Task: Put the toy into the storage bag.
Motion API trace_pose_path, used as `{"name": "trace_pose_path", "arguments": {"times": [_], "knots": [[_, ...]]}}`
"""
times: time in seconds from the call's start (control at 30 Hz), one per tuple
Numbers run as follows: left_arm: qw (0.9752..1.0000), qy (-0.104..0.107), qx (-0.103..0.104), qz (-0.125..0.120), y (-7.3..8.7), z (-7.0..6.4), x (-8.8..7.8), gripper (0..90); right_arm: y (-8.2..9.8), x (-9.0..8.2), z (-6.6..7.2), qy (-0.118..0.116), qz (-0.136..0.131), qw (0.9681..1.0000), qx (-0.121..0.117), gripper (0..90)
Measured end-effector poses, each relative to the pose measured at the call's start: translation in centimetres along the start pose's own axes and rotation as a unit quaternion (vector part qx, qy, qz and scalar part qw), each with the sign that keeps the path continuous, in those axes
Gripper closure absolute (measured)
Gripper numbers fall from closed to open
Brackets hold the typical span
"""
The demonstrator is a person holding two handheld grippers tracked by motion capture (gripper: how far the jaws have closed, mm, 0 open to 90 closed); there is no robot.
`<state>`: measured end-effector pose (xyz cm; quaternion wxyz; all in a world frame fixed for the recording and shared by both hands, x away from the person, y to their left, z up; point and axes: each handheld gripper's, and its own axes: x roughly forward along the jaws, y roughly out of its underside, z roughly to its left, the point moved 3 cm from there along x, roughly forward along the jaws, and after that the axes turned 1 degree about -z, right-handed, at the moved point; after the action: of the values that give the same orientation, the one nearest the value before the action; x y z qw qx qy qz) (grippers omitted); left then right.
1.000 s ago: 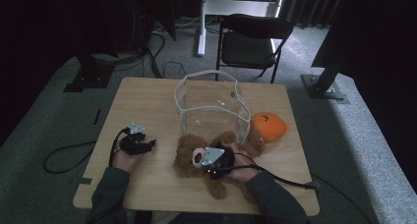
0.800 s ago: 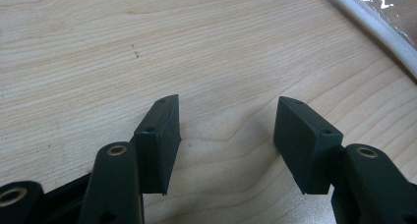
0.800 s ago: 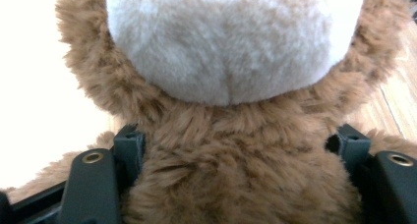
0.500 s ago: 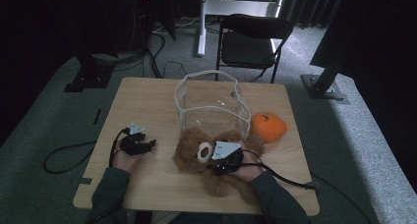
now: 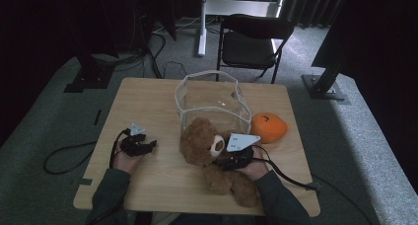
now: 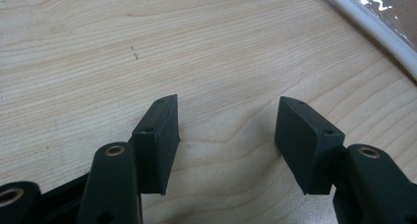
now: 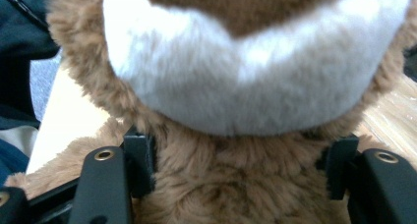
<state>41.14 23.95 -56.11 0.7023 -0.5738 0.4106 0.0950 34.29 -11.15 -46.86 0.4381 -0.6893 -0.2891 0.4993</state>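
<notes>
A brown teddy bear (image 5: 199, 146) with a white muzzle lies in front of a clear bag with a white rim (image 5: 207, 75). Its head is raised off the wooden table (image 5: 143, 101). My right gripper (image 5: 224, 162) holds the bear just below the muzzle. In the right gripper view the pads (image 7: 140, 160) sink into the fur (image 7: 236, 189) on both sides. Its jaws have just been closing with the bear between them. My left gripper (image 5: 150, 145) rests at the table's left, open, with bare wood between its jaws (image 6: 226, 135).
An orange plush (image 5: 267, 127) lies to the right of the bag. The bag's white rim (image 6: 366, 25) crosses the top right of the left gripper view. Behind the table stands a black folding chair (image 5: 254, 42). Cables trail off both table sides.
My right gripper has risen and shifted right with the bear, whose head has come up off the table toward the bag. The left gripper has stayed put.
</notes>
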Motion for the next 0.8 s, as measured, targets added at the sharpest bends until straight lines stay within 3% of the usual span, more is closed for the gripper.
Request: {"name": "trace_pose_path", "arguments": {"times": [0.8], "knots": [[1.0000,-0.001,0.002,-0.005,0.1,-0.2,0.1,40.3,-1.4,-2.2,-0.3,-0.012,-0.058,0.9979,0.025,36.6]]}}
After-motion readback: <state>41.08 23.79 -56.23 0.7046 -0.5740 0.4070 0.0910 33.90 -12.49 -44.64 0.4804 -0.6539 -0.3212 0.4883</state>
